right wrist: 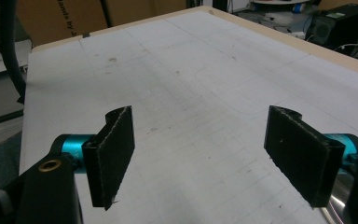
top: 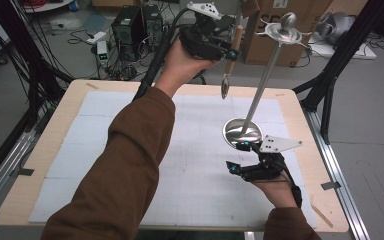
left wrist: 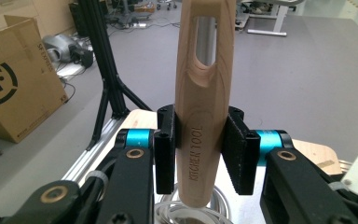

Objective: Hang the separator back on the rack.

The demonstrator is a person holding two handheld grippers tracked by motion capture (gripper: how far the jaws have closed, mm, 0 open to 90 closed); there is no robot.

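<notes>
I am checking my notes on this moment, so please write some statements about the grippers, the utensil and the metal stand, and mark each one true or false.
1. The left gripper is shut on a wooden utensil handle. True.
2. The handle bears the words KITCHEN TOOL. True.
3. The right gripper is clamped on the stand's pole. False: its jaws stand wide apart with nothing between them, above the white mat.
4. The metal stand lies flat on the table. False: it stands on its round base, its pole leaning away in the high view.
5. The left gripper rests on the table. False: it is raised high above the far edge, with the utensil hanging down.
</notes>
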